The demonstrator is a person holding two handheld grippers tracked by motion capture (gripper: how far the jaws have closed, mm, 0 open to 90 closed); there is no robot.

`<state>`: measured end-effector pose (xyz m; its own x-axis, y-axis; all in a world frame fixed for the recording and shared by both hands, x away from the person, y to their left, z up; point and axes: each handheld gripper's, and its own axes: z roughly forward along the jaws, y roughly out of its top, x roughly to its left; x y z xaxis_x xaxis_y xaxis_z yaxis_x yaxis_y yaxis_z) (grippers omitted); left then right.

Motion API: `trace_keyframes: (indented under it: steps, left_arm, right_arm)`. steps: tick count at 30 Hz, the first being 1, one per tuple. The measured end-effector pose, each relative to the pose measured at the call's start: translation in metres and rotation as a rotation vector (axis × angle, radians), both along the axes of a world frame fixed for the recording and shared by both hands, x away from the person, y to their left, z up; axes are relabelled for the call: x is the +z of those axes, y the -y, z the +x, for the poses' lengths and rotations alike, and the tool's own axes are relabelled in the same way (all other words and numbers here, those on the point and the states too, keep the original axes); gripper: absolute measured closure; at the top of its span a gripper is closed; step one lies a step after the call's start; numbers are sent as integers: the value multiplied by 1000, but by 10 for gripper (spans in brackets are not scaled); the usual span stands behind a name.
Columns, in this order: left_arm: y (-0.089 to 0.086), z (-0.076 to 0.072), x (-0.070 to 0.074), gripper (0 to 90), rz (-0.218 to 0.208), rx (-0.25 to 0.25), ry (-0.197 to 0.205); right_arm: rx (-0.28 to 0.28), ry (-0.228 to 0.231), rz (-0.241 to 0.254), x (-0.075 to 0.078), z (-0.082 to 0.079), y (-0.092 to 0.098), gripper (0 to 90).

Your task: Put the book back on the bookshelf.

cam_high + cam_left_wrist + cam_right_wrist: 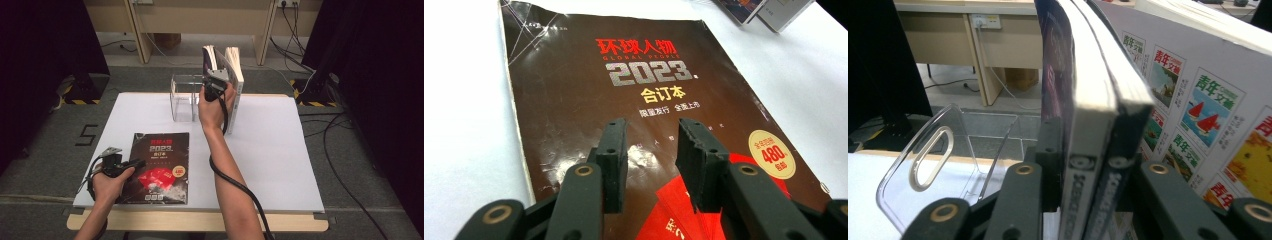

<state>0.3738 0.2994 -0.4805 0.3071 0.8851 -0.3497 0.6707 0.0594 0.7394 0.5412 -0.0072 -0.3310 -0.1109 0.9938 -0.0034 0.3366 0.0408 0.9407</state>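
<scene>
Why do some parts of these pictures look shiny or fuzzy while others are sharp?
Left gripper view: ceiling light glares off the glossy dark magazine cover, and the close black fingers look soft. Right gripper view: the two held books are blurred from nearness, the clear plastic holder catches pale reflections. High view: the white table is evenly lit, the room's sides fall into darkness.

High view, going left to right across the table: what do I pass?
Left claw → dark brown magazine lying flat → clear acrylic book holder → right claw gripping the dark-covered upright books → tall white-covered upright book.
</scene>
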Motion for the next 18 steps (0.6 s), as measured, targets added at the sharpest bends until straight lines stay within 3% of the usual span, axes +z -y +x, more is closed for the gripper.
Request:
trace_keyframes:
  steps: [18]
  left_arm:
    - [1,-1,1,631,16,7,0]
  right_arm:
    - [56,-18,55,2,-27,16,634]
